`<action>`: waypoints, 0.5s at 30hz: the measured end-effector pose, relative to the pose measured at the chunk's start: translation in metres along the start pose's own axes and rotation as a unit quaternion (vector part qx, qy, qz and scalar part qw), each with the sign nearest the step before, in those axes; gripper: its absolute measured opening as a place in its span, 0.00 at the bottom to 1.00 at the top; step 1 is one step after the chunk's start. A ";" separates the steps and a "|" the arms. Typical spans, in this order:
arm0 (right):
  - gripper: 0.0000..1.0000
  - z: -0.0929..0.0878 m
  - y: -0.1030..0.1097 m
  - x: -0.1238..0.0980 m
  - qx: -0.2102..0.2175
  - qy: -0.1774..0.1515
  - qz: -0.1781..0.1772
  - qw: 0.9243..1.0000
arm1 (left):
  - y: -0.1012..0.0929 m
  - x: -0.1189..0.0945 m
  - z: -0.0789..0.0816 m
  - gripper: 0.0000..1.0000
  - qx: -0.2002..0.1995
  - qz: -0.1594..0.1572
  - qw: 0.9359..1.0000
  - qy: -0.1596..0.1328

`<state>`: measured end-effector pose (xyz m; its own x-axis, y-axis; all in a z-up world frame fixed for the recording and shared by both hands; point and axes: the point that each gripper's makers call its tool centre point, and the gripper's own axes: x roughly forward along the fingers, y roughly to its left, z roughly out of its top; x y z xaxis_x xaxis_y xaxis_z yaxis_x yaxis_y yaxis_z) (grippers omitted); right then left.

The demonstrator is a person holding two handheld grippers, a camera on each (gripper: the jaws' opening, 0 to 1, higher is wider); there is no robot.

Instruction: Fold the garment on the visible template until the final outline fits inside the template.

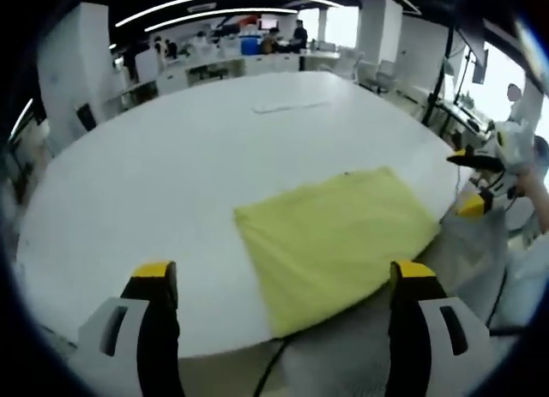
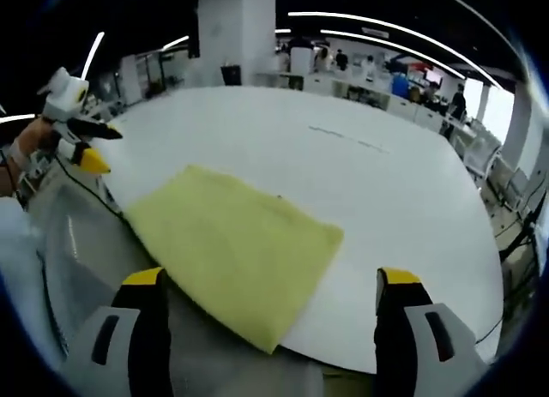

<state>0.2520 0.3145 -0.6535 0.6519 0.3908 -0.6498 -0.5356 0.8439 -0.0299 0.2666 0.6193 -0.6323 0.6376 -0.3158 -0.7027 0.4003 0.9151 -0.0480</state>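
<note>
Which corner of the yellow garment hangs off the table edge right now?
The yellow garment's corner nearest the right gripper: in the right gripper view it pokes past the white table's rim between the fingers. The other three corners lie on the tabletop.

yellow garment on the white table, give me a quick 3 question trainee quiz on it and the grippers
1. True or false: the yellow garment lies flat on the white table with one edge hanging past the table's near rim.
2. Multiple choice: the left gripper is (a) shut on the garment, (b) open and holding nothing, (c) shut on a cable.
3. Fill in: in the right gripper view, the right gripper stands open, and the tips of its jaws are coloured ____.

Key
1. True
2. b
3. yellow
</note>
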 end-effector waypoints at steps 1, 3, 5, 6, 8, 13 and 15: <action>1.00 0.000 0.002 -0.002 0.000 -0.001 -0.001 1.000 | -0.001 -0.002 -0.001 1.00 -0.002 -0.002 1.000 0.001; 1.00 0.001 0.006 -0.004 0.000 -0.003 -0.005 1.000 | -0.004 -0.005 -0.004 1.00 -0.006 -0.002 1.000 0.001; 1.00 0.002 0.010 -0.006 -0.002 -0.004 -0.003 1.000 | -0.005 -0.008 -0.005 1.00 -0.007 0.001 1.000 0.001; 1.00 0.003 0.012 -0.006 0.000 -0.006 -0.004 1.000 | -0.006 -0.010 -0.004 1.00 -0.008 0.004 1.000 -0.004; 1.00 0.004 0.016 -0.007 0.002 -0.009 -0.002 1.000 | -0.006 -0.014 -0.004 1.00 -0.012 0.007 1.000 -0.010; 1.00 -0.003 0.021 -0.011 0.013 0.007 -0.009 1.000 | -0.004 -0.021 -0.011 1.00 -0.019 0.013 1.000 -0.013; 1.00 -0.004 0.023 -0.013 0.004 0.008 -0.011 1.000 | -0.005 -0.024 -0.014 1.00 -0.018 0.014 1.000 -0.009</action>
<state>0.2287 0.3276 -0.6486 0.6548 0.3666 -0.6610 -0.5176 0.8548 -0.0387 0.2404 0.6258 -0.6256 0.6602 -0.2949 -0.6908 0.3594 0.9316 -0.0542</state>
